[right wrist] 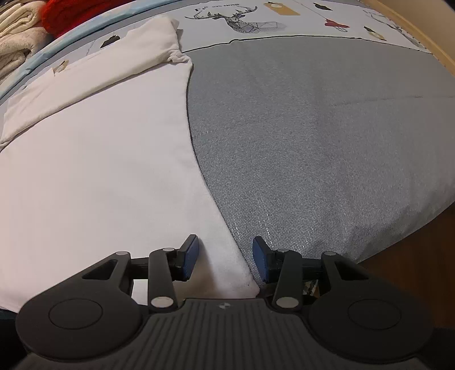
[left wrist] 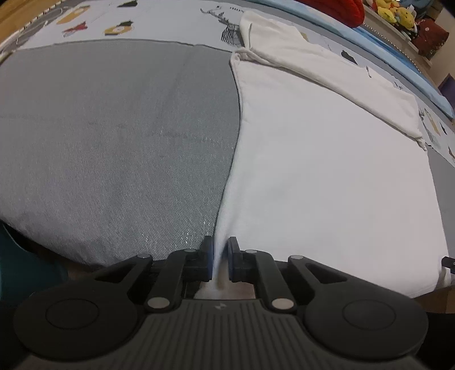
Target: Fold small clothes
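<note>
A white garment lies flat on a grey mat, with one sleeve folded in along its far side. In the left wrist view my left gripper is shut on the garment's near left edge, and a ridge of white cloth is pinched between the blue pads. In the right wrist view the same garment fills the left half and the grey mat the right. My right gripper stands open over the garment's near right corner. The cloth lies between its fingers, and neither pad presses on it.
Beyond the mat lies a pale printed sheet with a deer drawing. A red item, yellow plush toys and cream towels sit past a blue border. The mat's right edge drops to a wooden floor.
</note>
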`<action>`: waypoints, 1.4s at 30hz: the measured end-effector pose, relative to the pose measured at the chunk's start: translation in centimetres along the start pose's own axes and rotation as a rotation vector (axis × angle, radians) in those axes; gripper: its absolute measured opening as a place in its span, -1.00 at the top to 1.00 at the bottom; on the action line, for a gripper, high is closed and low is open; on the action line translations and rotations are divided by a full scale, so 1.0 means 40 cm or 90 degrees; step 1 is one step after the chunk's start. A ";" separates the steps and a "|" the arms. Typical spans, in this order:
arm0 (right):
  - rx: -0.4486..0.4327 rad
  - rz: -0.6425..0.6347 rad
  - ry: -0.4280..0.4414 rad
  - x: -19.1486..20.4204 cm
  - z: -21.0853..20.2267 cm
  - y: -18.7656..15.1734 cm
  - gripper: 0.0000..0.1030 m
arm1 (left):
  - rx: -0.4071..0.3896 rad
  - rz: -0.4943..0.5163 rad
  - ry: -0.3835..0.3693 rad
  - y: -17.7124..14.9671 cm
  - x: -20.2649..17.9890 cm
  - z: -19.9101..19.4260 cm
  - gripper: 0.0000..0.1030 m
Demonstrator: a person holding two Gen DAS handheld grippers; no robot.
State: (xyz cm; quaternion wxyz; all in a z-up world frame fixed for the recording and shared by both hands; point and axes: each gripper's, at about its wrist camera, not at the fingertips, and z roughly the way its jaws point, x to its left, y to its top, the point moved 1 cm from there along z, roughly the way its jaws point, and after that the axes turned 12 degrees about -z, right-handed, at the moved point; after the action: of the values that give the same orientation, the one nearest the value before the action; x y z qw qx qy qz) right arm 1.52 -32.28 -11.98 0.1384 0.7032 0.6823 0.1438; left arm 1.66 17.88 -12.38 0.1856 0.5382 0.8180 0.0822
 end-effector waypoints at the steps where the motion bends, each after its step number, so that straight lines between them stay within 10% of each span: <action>1: 0.000 -0.001 -0.001 0.002 0.000 0.000 0.18 | 0.002 0.009 0.002 -0.002 -0.006 0.001 0.81; 8: -0.007 -0.021 0.017 0.012 -0.005 0.002 0.88 | -0.022 0.033 0.019 -0.001 -0.016 -0.005 0.90; 42: -0.027 0.047 0.047 -0.041 -0.040 -0.005 0.93 | -0.035 0.053 0.012 -0.009 -0.030 -0.038 0.93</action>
State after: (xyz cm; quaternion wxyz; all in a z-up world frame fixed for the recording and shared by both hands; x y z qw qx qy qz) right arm 0.65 -33.91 -10.60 0.1223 0.7189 0.6576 0.1891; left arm 1.18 16.76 -10.84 0.1892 0.5659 0.7939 0.1171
